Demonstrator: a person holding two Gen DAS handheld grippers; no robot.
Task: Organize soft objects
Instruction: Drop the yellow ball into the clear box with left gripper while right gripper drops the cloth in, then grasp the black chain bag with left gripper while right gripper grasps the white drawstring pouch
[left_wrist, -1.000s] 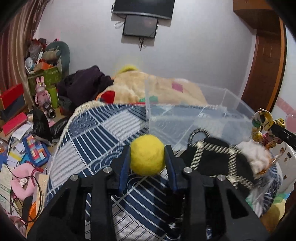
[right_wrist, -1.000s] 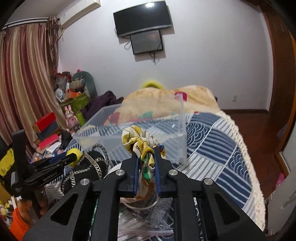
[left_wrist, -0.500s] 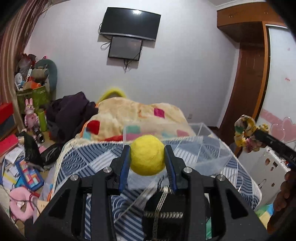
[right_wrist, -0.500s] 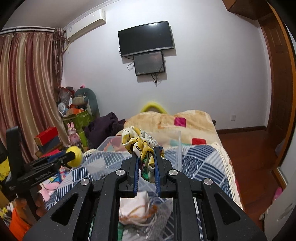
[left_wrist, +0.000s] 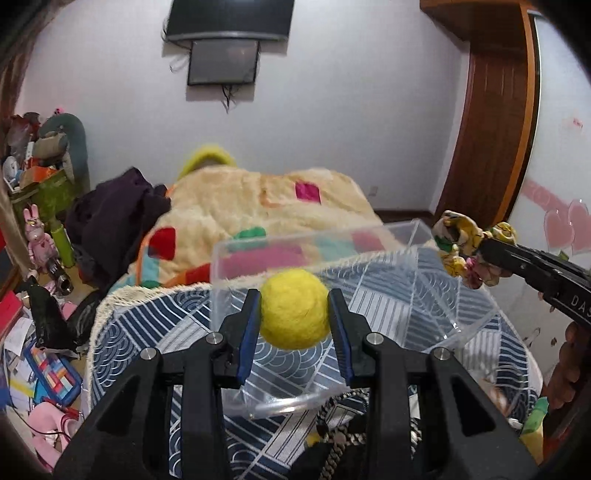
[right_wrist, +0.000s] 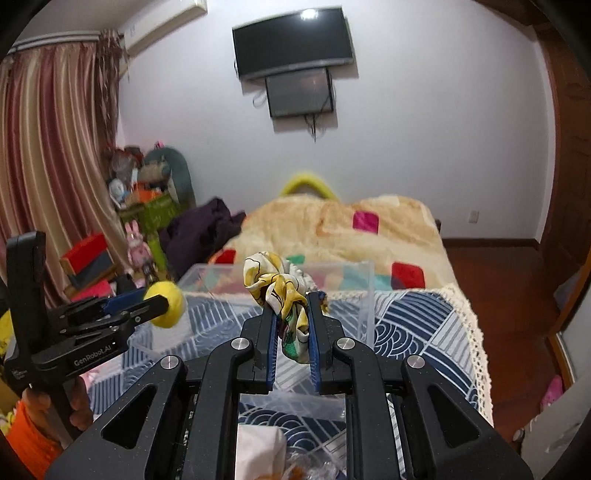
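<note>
A bed under a blue patterned cover is carrying a clear plastic box. The left gripper is holding its jaws closed around a yellow ball above the box's near end. The right gripper is pinching a yellow floral scrunchie in nearly closed jaws, above the box.

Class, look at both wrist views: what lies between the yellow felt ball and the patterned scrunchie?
Only the clear plastic box, open-topped, on the blue patterned cloth. The right wrist view shows it best, between the ball and scrunchie.
</note>
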